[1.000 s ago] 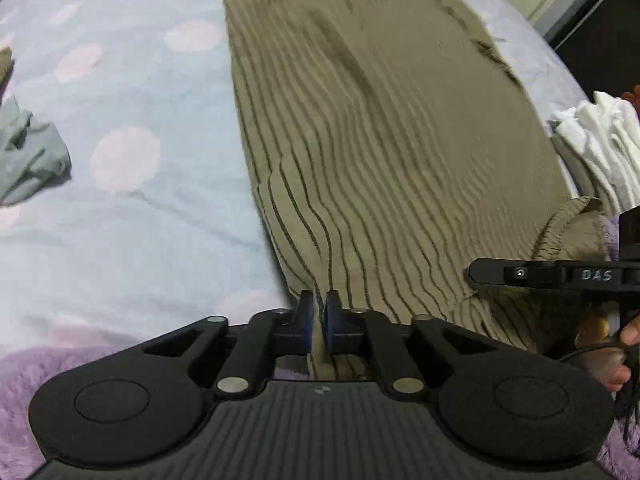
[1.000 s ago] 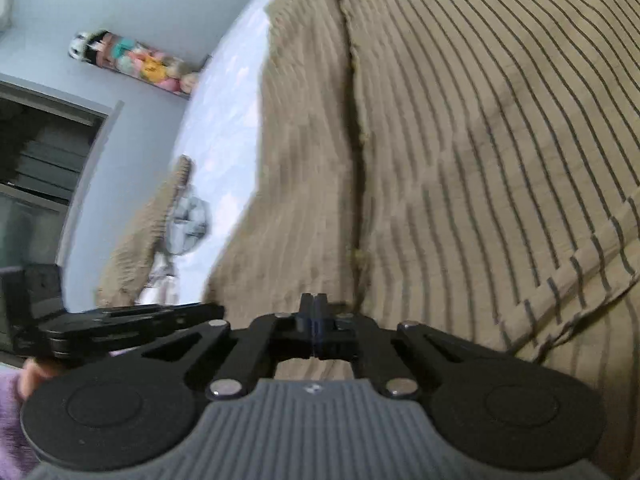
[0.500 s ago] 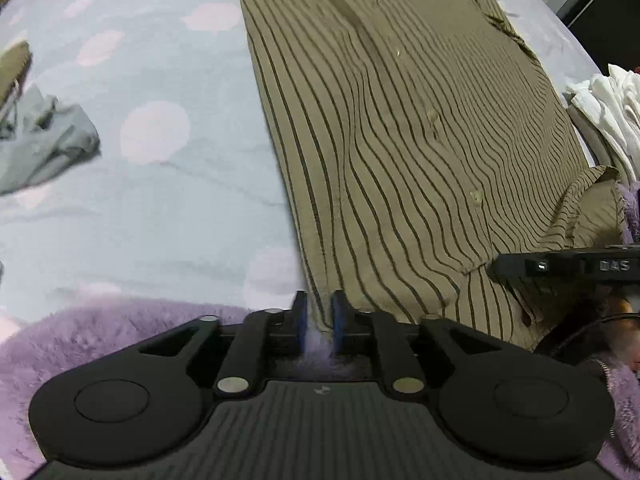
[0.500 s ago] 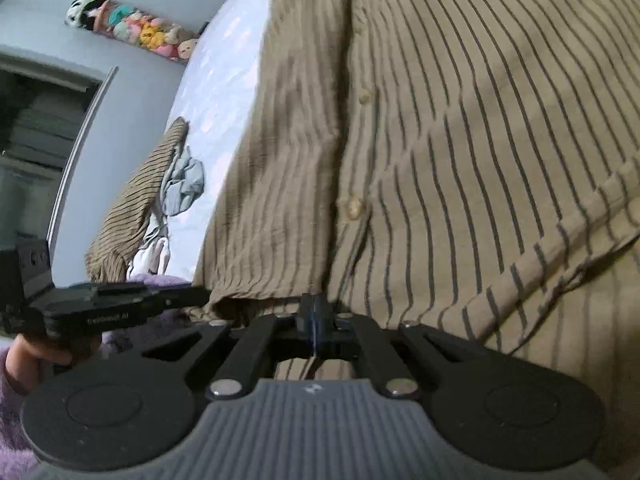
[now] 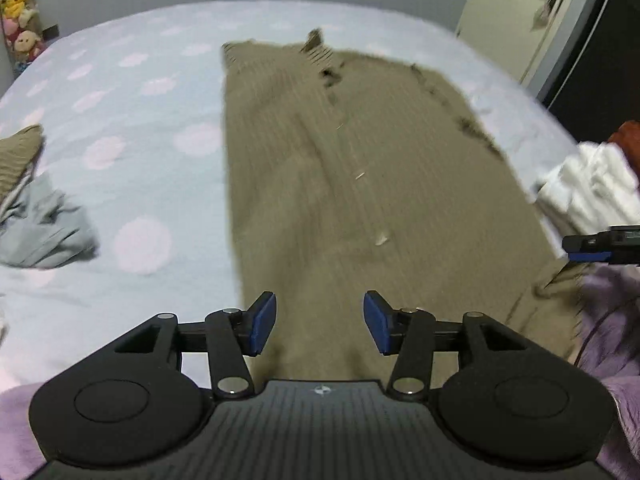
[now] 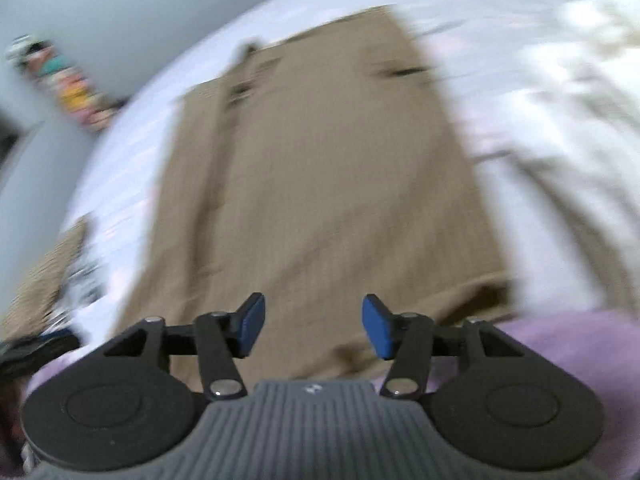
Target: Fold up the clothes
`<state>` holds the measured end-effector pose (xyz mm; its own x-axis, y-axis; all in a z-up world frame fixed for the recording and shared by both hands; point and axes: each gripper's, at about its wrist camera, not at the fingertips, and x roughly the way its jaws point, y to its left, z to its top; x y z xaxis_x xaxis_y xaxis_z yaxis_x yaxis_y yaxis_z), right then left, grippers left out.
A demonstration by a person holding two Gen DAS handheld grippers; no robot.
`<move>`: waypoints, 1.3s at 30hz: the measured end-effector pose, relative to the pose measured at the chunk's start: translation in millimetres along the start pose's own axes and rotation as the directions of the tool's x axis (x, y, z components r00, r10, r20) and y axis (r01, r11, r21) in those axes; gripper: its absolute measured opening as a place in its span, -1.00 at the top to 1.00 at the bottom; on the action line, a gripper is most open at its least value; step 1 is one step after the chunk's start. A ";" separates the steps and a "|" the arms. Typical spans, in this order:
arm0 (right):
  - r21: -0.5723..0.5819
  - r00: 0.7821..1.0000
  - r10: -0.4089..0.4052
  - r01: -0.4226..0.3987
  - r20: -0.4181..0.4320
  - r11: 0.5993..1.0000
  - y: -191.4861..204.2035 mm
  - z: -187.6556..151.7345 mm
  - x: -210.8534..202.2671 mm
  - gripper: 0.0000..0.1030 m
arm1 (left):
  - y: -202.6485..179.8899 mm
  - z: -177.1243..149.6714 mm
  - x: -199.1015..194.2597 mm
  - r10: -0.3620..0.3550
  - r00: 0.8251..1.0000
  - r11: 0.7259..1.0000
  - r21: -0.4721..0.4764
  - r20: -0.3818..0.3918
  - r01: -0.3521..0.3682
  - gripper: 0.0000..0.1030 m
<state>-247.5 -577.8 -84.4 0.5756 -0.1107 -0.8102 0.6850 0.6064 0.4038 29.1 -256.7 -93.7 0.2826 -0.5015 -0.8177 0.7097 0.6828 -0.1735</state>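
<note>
Both tools have just been opening, nothing between the pads: left gripper [image 5: 320,322] and right gripper [image 6: 313,326] gape wide over the brown shirt [image 5: 360,200], spread toward 12 o'clock on the bed [image 5: 140,128]. We judge: regrip hem corners evenly, fold flat.

Shirt [image 6: 312,184] stripes smeared by blur, white clothes [image 6: 560,120] cut off right

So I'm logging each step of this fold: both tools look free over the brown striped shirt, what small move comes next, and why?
Probably bring the left tool down to the near hem of the brown striped shirt. Both tools' jaws have just been opening, the right tool too, with nothing between them, and the shirt lies long and flat on the dotted bedsheet, likely ready to fold lengthwise.
</note>
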 end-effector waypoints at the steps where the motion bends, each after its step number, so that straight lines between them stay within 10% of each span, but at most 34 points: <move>1: 0.024 0.999 -0.048 0.048 -0.002 0.999 -12.3 7.1 -0.8 -0.13 | -5.7 0.8 3.2 -0.014 1.000 1.000 -0.008 0.013 0.014 0.09; 12: 0.178 0.964 -0.201 0.231 -0.173 0.956 -74.8 41.0 41.9 -0.18 | -33.8 -9.6 37.3 -0.131 0.990 0.990 -0.053 -0.042 0.129 0.09; 18: 0.147 0.960 -0.181 0.215 -0.214 0.965 -62.4 33.5 59.2 0.78 | -27.7 -11.0 41.7 -0.125 0.991 0.989 -0.083 -0.055 0.120 0.09; 21: 0.114 0.972 -0.167 0.187 -0.165 0.976 -55.2 30.6 44.5 0.90 | -29.9 -11.2 45.5 -0.117 0.991 0.991 -0.076 -0.065 0.112 0.09; 31: -0.203 0.997 -0.060 0.066 0.039 0.977 47.4 19.9 16.1 0.93 | -32.6 -15.6 54.3 -0.124 0.988 0.990 -0.077 -0.093 0.117 0.19; 39: -0.408 0.998 0.067 -0.056 0.012 0.911 128.8 -7.8 40.0 0.93 | -24.0 -10.3 48.7 -0.171 0.984 0.977 -0.137 -0.046 0.163 0.27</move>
<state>-139.8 -497.9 -68.1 0.6252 -0.0793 -0.7764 0.4098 0.8800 0.2401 19.1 -292.0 -135.1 0.1271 -0.5859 -0.8003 0.6515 0.6577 -0.3781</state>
